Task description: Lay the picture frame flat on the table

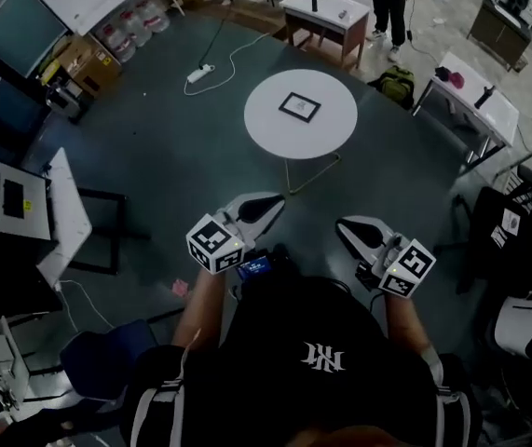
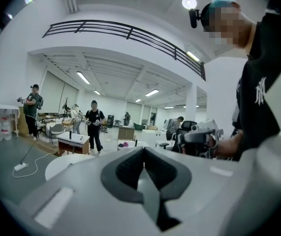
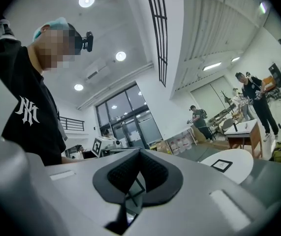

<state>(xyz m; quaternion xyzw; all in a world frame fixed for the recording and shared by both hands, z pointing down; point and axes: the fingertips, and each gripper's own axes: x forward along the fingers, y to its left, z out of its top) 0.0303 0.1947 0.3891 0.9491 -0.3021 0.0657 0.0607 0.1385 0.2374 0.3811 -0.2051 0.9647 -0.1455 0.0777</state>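
Picture frame (image 1: 300, 107) is held by neither gripper. It lies flat near the middle of the round white table (image 1: 266, 133), well apart from both and at about 12 o'clock from them in the head view.

The left gripper (image 1: 273, 201) has its fingers (image 2: 125, 173) pressed together tip to tip, with nothing between them. The right gripper (image 1: 342, 223) is likewise closed on nothing, its dark pads (image 3: 125, 173) meeting. Both are held in the air close to the person's chest, above the grey floor and short of the table. The left one's marker cube (image 1: 214, 242) sits at 7 o'clock from its tips, and the right one's marker cube (image 1: 408, 270) at 4 o'clock from its tips.

Beyond the round table, a white power strip (image 1: 200, 73) lies on the floor at 11 o'clock. A small rectangular table (image 1: 326, 12) stands at 12 o'clock, with a person (image 1: 391, 3) beside it. A green backpack (image 1: 396, 84) rests on the floor at 1 o'clock.
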